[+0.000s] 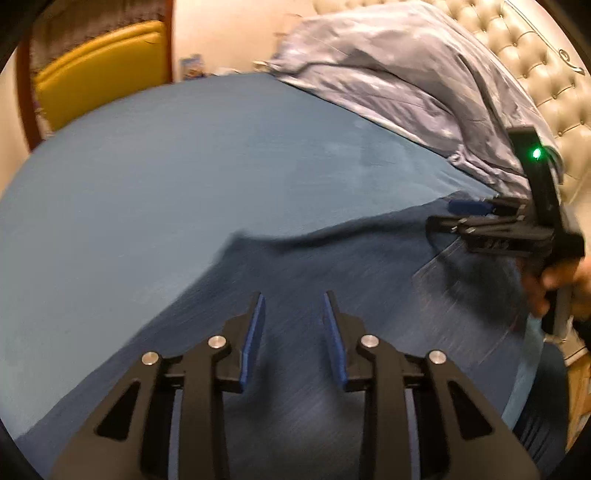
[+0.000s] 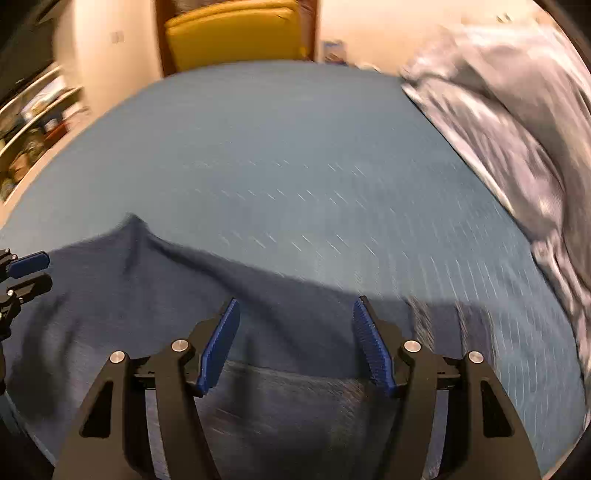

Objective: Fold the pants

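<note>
Dark navy pants (image 1: 332, 266) lie spread on a blue bed sheet (image 1: 184, 166); they also show in the right wrist view (image 2: 147, 295). My left gripper (image 1: 293, 299) is open and empty, just above the pants. My right gripper (image 2: 295, 304) is open wide and empty over the pants' far edge, above a pocket seam. In the left wrist view the right gripper (image 1: 461, 214) sits at the right, over the pants' edge. In the right wrist view the left gripper (image 2: 33, 273) shows at the far left, fingers apart. Both views are blurred.
A crumpled grey-blue duvet (image 1: 406, 81) lies on the bed's right side, against a tufted cream headboard (image 1: 535, 62). A yellow chair (image 2: 236, 33) stands beyond the bed's far edge. Shelves (image 2: 33, 118) stand at the left.
</note>
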{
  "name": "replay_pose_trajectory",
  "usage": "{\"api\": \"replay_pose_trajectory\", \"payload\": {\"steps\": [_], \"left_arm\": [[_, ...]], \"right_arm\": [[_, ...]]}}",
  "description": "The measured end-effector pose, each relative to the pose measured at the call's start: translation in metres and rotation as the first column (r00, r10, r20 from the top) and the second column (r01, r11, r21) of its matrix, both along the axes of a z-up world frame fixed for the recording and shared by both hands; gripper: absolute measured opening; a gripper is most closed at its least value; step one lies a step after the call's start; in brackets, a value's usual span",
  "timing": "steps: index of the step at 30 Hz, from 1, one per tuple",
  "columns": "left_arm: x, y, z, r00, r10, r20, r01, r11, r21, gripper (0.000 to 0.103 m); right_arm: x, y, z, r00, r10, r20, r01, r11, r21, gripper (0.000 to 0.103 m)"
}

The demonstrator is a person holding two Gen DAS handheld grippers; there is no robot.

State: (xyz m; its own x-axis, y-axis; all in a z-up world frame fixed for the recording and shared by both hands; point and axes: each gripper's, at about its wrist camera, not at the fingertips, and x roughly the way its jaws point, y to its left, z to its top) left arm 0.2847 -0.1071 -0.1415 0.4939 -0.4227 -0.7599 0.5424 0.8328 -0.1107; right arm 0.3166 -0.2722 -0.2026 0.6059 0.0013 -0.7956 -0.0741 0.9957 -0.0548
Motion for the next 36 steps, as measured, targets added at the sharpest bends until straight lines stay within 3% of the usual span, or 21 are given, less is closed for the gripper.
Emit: {"api": "replay_pose_trajectory", "payload": {"steps": [1,3,5,8,10,12,13,16,17,18,19,21,23,25,28,31,33,36], "left_arm": [[0.006,-0.011,-0.004,1.000,-0.020,-0.021,0.020,1.000,0.000,0.032],[0.031,-0.037,-0.023,0.995,-0.034,-0.093,0.038,0.999,0.038,0.032],[0.049,-0.047,-0.041,0.993,0.002,-0.114,0.009,0.995,0.101,0.028],[0.063,-0.039,-0.039,0.992,0.096,-0.081,-0.089,0.992,0.091,0.024],[0.052,-0.031,-0.026,0.992,0.118,-0.039,-0.116,0.992,0.052,0.031],[0.025,-0.022,-0.010,0.989,0.143,0.037,-0.145,0.989,0.028,0.049],[0.015,-0.018,-0.007,0.988,0.150,0.039,-0.150,0.989,0.011,0.052],[-0.026,-0.010,-0.008,0.986,0.166,-0.009,-0.166,0.986,0.011,0.053],[-0.041,-0.003,-0.013,0.980,0.192,-0.051,-0.192,0.981,0.002,0.052],[-0.056,0.002,-0.018,0.973,0.212,-0.094,-0.215,0.976,-0.025,0.052],[-0.072,0.007,-0.024,0.970,0.213,-0.118,-0.218,0.975,-0.034,0.051],[-0.093,0.007,-0.043,0.965,0.218,-0.147,-0.217,0.976,0.019,0.047],[-0.110,0.001,-0.053,0.966,0.229,-0.117,-0.221,0.972,0.078,0.046],[-0.128,-0.003,-0.045,0.973,0.218,-0.073,-0.211,0.973,0.096,0.045],[-0.156,-0.010,-0.019,0.991,0.130,0.001,-0.130,0.991,0.016,0.047],[-0.184,-0.037,-0.011,0.998,-0.024,0.052,0.024,1.000,-0.001,0.048],[-0.193,-0.057,-0.018,0.994,-0.098,0.057,0.098,0.995,0.014,0.046],[-0.196,-0.089,-0.032,0.977,-0.190,0.093,0.182,0.979,0.089,0.045]], "right_arm": [[0.000,-0.008,-0.004,0.999,-0.033,-0.008,0.033,0.999,0.005,0.060],[0.004,-0.029,-0.011,0.994,-0.109,-0.002,0.109,0.994,0.007,0.040],[0.005,-0.050,-0.019,0.991,-0.132,0.001,0.132,0.990,0.057,0.030],[0.003,-0.056,-0.023,0.987,-0.156,0.024,0.153,0.984,0.092,0.028],[0.001,-0.053,-0.022,0.986,-0.159,0.044,0.155,0.984,0.085,0.028],[-0.008,-0.049,-0.024,0.987,-0.145,0.063,0.142,0.989,0.049,0.028],[-0.007,-0.050,-0.023,0.988,-0.140,0.063,0.137,0.990,0.043,0.028],[-0.020,-0.063,-0.009,0.987,-0.143,0.072,0.133,0.983,0.125,0.031],[-0.030,-0.067,-0.003,0.986,-0.141,0.092,0.129,0.984,0.127,0.039],[-0.037,-0.070,0.002,0.980,-0.170,0.099,0.163,0.983,0.080,0.062],[-0.047,-0.074,0.006,0.971,-0.209,0.118,0.207,0.978,0.031,0.069],[-0.076,-0.081,0.011,0.961,-0.232,0.152,0.230,0.973,0.030,0.074],[-0.090,-0.082,0.001,0.973,-0.214,0.088,0.215,0.977,-0.002,0.075],[-0.104,-0.079,-0.016,0.973,-0.229,0.036,0.231,0.969,-0.085,0.075],[-0.127,-0.079,-0.023,0.974,-0.226,0.015,0.226,0.969,-0.097,0.076],[-0.165,-0.100,0.001,0.956,-0.283,0.081,0.278,0.958,0.076,0.075],[-0.186,-0.117,0.005,0.934,-0.350,0.066,0.338,0.930,0.143,0.061],[-0.204,-0.149,-0.004,0.900,-0.436,0.004,0.417,0.864,0.281,0.060]]}}
